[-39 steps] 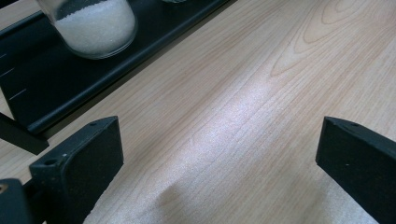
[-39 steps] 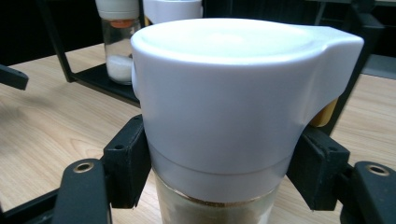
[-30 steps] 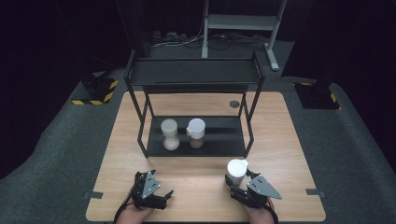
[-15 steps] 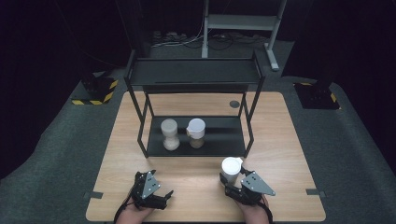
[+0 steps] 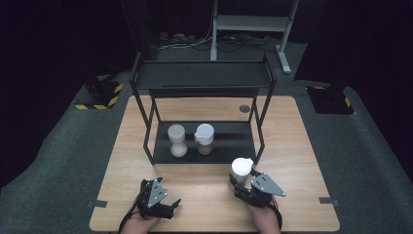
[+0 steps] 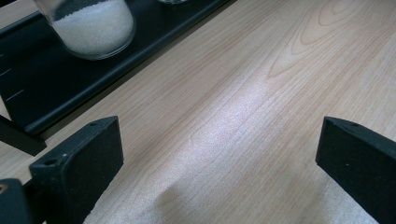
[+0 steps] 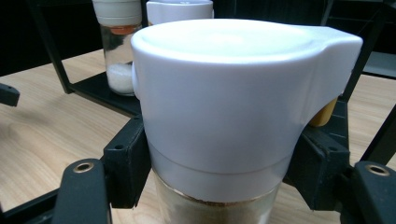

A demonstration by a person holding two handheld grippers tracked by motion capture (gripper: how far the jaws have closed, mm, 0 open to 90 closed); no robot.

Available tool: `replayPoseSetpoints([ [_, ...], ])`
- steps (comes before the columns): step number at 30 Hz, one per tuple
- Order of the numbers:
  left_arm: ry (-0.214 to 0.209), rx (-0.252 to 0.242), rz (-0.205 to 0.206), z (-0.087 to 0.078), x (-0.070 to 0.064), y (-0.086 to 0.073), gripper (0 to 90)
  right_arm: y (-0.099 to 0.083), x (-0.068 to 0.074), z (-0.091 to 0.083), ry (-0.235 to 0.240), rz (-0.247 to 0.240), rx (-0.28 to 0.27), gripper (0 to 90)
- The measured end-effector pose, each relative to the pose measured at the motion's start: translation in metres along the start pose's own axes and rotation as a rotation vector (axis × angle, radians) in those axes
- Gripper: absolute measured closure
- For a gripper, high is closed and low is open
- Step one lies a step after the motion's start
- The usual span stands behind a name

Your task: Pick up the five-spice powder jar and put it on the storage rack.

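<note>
The right gripper clamped a white-capped jar at the rack's five o'clock; the left gripper gaped wide, empty.

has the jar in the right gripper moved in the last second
Yes. In the high view the white-lidded jar held by the right gripper has shifted slightly left and toward the black rack, judged against the rack's front right leg.

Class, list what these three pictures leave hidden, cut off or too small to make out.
1. Held jar, right gripper view: base cut off by the bottom edge.
2. Salt jar, left gripper view: top cut off by the upper edge.
3. Brown jar, high view: contents too small to identify.
4. Shelf, high view: its top hides the table behind.
</note>
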State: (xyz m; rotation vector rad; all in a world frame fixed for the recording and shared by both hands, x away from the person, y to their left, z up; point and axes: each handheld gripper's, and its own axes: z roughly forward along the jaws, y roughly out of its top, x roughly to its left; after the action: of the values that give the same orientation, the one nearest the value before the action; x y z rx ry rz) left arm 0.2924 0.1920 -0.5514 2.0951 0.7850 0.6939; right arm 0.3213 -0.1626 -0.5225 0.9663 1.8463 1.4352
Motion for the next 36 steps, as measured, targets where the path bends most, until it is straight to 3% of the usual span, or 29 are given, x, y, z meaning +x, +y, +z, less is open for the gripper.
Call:
replayPoseSetpoints([
  [36, -0.008, -0.006, 0.004, -0.001, 0.000, 0.000, 1.1, 0.032, -0.020, 0.043, -0.058, 0.030, -0.011, 30.2],
])
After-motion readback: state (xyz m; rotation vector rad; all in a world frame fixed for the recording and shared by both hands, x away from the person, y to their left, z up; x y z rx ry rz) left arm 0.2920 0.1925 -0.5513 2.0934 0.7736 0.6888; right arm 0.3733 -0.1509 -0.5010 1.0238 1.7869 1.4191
